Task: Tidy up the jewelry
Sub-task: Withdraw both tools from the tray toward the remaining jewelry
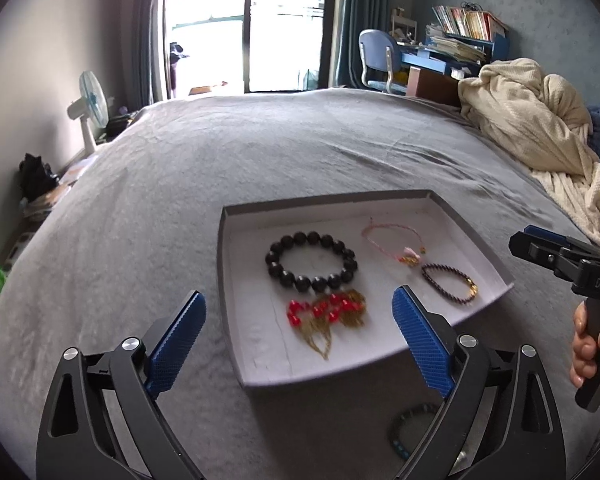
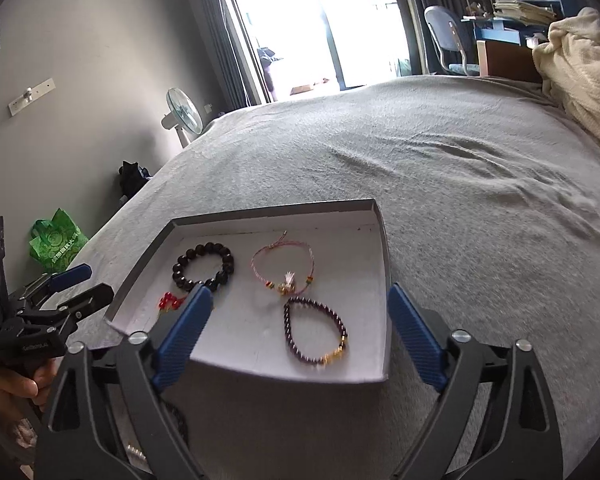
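Note:
A shallow grey tray (image 1: 328, 200) with a white floor lies on the grey bed. In it are a dark bead bracelet (image 1: 274, 258), a pink cord bracelet (image 1: 410, 257), a purple bead bracelet (image 1: 473, 289) and a red-bead piece with gold tassels (image 1: 328, 310). My left gripper (image 1: 299, 295) is open above the tray's near left part, nothing between its fingers. My right gripper (image 2: 299, 290) is open above the near right part, over the purple bracelet (image 2: 296, 344) without touching it. Each gripper also shows at the edge of the other's view: the right gripper (image 1: 526, 238), the left gripper (image 2: 94, 280).
A dark bracelet with turquoise beads (image 1: 404, 432) lies on the bed in front of the tray, partly hidden by a finger. A cream blanket (image 1: 532, 120) is heaped at the right. A fan (image 1: 92, 104) and a green bag (image 2: 56, 248) stand left of the bed.

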Tool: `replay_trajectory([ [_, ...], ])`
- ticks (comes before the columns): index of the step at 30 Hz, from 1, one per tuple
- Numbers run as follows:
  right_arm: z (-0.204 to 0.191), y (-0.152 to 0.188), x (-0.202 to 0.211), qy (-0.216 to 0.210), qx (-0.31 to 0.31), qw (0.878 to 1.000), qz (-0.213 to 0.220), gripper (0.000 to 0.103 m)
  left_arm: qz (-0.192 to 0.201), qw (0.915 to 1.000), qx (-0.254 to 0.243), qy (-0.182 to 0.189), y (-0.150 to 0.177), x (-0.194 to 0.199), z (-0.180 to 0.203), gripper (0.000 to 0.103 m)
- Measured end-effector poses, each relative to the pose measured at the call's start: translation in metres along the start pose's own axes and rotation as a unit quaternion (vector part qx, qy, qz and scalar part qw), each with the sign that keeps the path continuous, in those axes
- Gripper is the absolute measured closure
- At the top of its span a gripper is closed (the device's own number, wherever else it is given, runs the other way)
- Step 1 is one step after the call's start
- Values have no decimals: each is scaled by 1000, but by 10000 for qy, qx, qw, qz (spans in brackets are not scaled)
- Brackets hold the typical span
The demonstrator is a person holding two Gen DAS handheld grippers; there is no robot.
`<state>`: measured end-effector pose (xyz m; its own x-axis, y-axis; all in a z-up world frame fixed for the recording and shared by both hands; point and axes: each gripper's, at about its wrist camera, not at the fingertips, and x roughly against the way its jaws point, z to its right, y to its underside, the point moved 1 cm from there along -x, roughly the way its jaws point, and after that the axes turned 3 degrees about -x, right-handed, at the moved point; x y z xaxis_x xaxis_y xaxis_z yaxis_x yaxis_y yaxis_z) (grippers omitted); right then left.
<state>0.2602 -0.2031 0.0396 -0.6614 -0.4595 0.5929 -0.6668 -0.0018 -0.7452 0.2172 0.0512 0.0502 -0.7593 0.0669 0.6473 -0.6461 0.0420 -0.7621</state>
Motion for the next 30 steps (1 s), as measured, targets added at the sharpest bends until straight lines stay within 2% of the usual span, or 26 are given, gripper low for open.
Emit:
replay_trajectory([
  [6, -1, 22, 21, 68, 98, 9999, 95, 6, -26, 9999, 86, 126, 28, 16, 13, 8],
  [15, 3, 61, 44, 134, 155, 9998, -14, 6, -320, 9987, 26, 403, 67, 25, 33, 8],
  [26, 15, 108, 63, 40, -129, 9998, -177, 6, -519, 9975, -142, 465, 89, 22, 51, 8],
  [30, 8, 120, 69, -62, -42, 9997, -229, 14, -478, 9972, -223, 529, 97, 25, 55, 8],
])
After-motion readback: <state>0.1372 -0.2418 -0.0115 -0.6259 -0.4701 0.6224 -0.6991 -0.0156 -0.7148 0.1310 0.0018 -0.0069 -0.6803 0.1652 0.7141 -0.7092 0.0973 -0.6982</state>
